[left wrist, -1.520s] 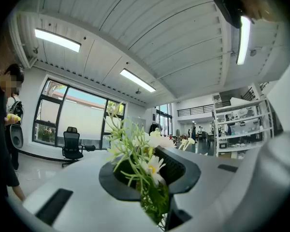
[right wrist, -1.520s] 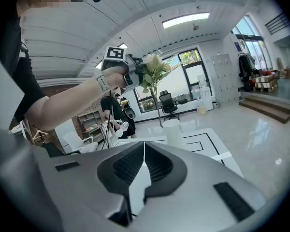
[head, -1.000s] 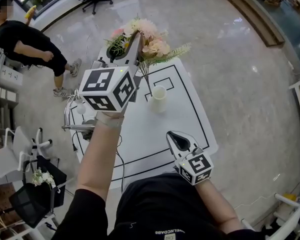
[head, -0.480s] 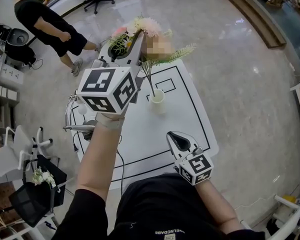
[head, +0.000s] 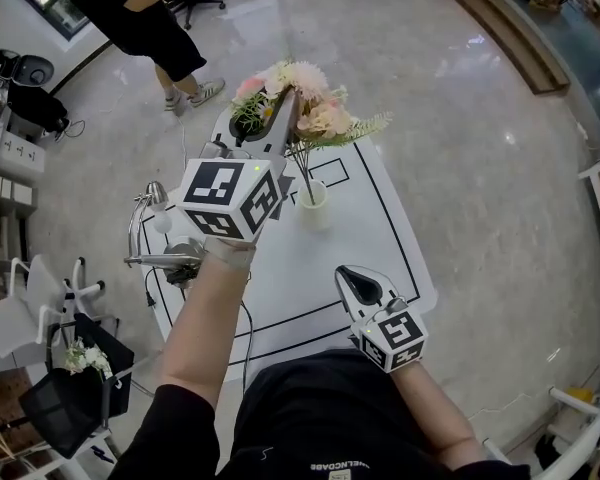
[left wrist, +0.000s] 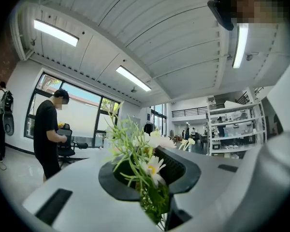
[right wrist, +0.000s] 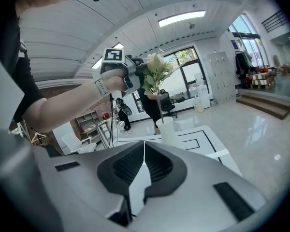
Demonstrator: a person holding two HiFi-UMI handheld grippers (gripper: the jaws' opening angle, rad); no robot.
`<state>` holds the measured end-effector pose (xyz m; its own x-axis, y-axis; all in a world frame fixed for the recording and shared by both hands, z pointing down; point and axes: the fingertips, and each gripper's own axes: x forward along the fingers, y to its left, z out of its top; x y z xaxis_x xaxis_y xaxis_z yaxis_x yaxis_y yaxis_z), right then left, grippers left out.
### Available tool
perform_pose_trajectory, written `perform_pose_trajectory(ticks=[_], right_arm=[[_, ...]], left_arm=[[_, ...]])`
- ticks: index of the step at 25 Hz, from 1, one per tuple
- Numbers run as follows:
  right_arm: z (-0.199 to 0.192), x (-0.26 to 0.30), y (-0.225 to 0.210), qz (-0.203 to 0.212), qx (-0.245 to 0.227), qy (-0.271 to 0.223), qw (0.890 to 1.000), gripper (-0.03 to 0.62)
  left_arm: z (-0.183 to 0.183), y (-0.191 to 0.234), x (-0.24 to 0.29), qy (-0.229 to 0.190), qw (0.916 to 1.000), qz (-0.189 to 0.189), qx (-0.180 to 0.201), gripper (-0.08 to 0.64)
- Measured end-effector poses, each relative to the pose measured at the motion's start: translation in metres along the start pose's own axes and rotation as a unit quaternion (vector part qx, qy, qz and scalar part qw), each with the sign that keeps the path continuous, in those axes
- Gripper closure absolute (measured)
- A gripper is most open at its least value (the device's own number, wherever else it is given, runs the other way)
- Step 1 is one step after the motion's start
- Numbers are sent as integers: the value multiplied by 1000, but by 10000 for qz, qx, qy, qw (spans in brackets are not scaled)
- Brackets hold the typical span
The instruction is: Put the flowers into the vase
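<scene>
Pink flowers [head: 305,98] upright, stems [head: 302,173] pointing down at vase [head: 314,203].

No word, number or brand is legible. A line of small white print on the black shirt [head: 310,418], below the right tool [head: 352,280], is too small to read. The cube [head: 392,337] on that tool and the cube [head: 230,200] on the left tool [head: 282,108] carry black-and-white square patterns, not letters.
</scene>
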<state>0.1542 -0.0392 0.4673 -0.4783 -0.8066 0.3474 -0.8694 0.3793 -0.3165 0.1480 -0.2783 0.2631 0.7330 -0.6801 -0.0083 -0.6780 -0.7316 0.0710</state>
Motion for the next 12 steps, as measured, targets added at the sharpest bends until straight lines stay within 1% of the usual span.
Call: perform_pose_trajectory(ticks=[3, 7, 12], right_arm=[[0, 0, 0, 5, 22, 5, 10000, 580], [1, 1, 5, 39, 3, 7, 10000, 580], [-2, -1, 7, 56, -10, 37, 10000, 580]], left_arm=[[-21, -5, -4, 151, 9999, -44, -35, 465], [-38, -13, -9, 251, 9996, -98, -81, 465], [-59, -23, -19, 345, 9993, -138, -17, 463]])
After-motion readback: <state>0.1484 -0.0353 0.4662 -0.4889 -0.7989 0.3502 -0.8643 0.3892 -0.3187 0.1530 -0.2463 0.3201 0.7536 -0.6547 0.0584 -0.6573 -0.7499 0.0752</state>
